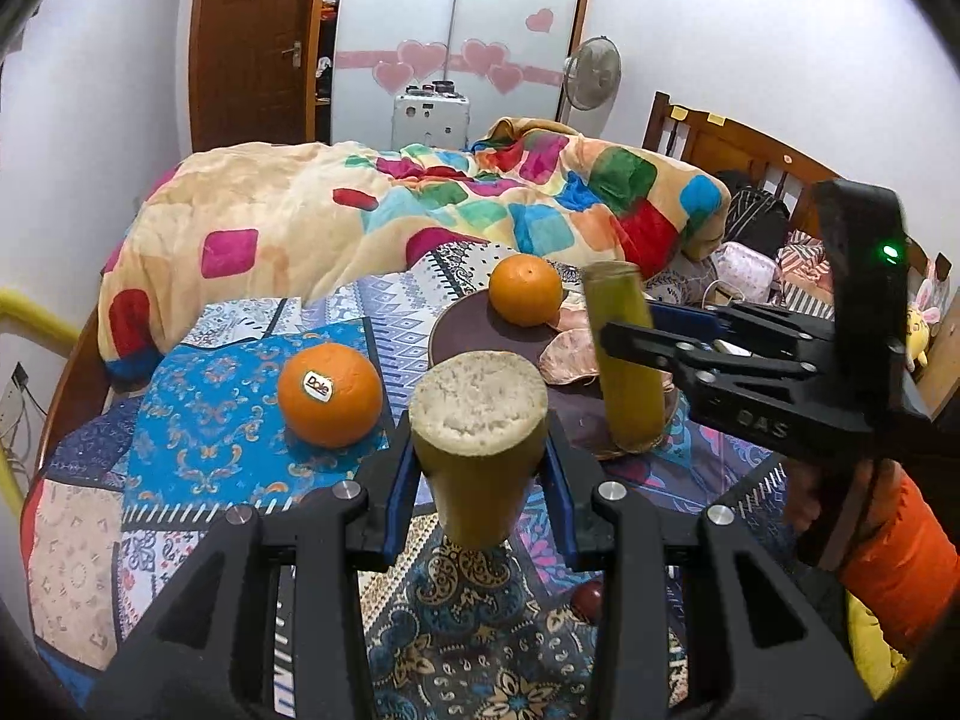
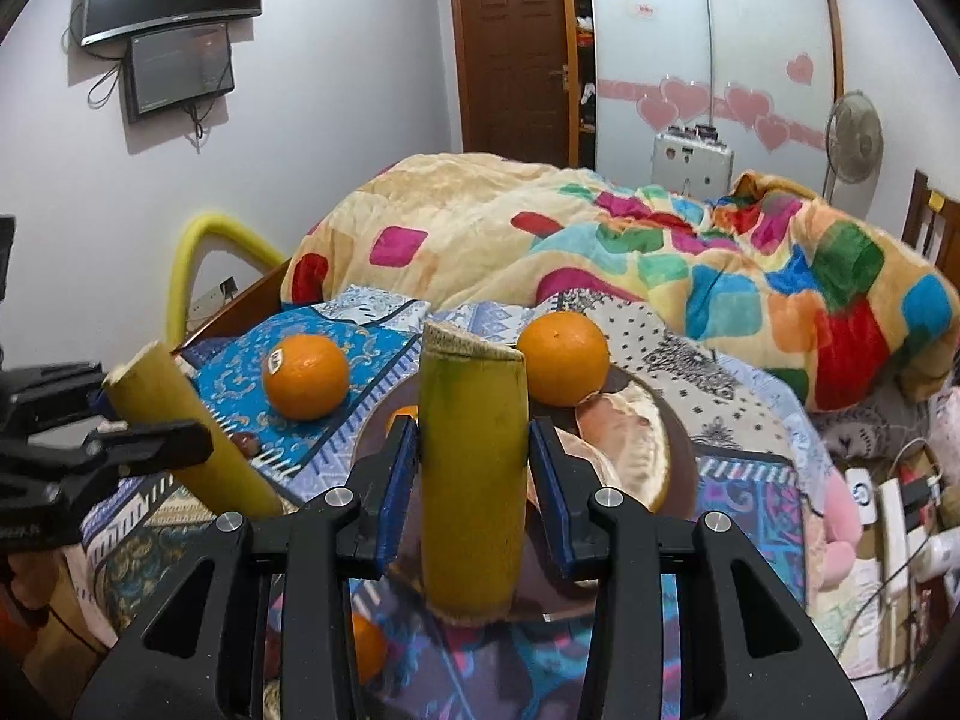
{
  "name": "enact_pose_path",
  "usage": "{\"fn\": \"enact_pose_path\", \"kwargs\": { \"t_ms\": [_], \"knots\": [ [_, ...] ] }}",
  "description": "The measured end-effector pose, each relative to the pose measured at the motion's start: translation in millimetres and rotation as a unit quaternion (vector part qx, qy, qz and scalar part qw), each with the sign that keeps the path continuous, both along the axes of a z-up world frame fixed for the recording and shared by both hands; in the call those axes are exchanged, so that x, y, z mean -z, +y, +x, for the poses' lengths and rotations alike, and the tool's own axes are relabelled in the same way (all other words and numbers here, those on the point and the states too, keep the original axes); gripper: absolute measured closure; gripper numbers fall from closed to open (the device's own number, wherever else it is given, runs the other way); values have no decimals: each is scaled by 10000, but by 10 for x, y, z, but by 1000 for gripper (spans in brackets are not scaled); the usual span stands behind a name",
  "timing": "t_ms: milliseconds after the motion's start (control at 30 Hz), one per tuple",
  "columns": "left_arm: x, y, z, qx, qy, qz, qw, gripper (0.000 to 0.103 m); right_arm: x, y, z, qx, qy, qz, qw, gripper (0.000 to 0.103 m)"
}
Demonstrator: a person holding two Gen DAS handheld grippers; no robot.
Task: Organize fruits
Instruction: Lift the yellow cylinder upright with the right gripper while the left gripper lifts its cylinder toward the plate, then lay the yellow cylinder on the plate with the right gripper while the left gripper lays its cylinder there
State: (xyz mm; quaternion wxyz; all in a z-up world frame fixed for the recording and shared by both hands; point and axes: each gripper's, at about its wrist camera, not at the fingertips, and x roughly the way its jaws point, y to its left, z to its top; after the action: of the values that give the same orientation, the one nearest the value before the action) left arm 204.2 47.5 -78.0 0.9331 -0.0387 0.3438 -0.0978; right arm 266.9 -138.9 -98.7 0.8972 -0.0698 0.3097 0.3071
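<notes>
My left gripper (image 1: 478, 468) is shut on a yellow-green sugarcane piece (image 1: 477, 450) and holds it upright above the patterned bedsheet; it also shows in the right wrist view (image 2: 192, 438). My right gripper (image 2: 471, 462) is shut on a second sugarcane piece (image 2: 471, 474), upright over the dark round plate (image 2: 681, 450); it shows in the left wrist view (image 1: 627, 360). An orange with a sticker (image 1: 330, 395) lies on the sheet left of the plate (image 1: 462, 330). Another orange (image 1: 525, 289) sits on the plate, next to pomelo segments (image 2: 630, 444).
A colourful quilt (image 1: 360, 210) is heaped behind the fruit. A small dark red fruit (image 1: 588, 600) lies on the sheet near my left gripper. Another orange (image 2: 367, 648) sits below my right gripper. Cables and a power strip (image 2: 894, 516) lie at the right.
</notes>
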Motion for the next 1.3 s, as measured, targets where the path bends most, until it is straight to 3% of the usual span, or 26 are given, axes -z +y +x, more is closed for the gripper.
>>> {"fn": "enact_pose_path", "kwargs": {
  "t_ms": [333,600,700,1067,1300],
  "knots": [
    [15,-30,158,137,87,-193,9997,66,119,95,330,217,201,-146,9995,68],
    [-74,-166,185,148,101,-56,9998,66,25,-127,151,221,32,-168,9996,67],
    [-119,-240,232,143,81,25,9999,66,4,-218,62,234,-55,-164,9996,62],
    [-53,-498,656,114,200,399,9989,65,4,-467,-8,276,-140,-67,9995,58],
    [23,-545,890,2,286,367,9989,65,63,-485,-36,210,-171,-80,9996,58]
  ]
}}
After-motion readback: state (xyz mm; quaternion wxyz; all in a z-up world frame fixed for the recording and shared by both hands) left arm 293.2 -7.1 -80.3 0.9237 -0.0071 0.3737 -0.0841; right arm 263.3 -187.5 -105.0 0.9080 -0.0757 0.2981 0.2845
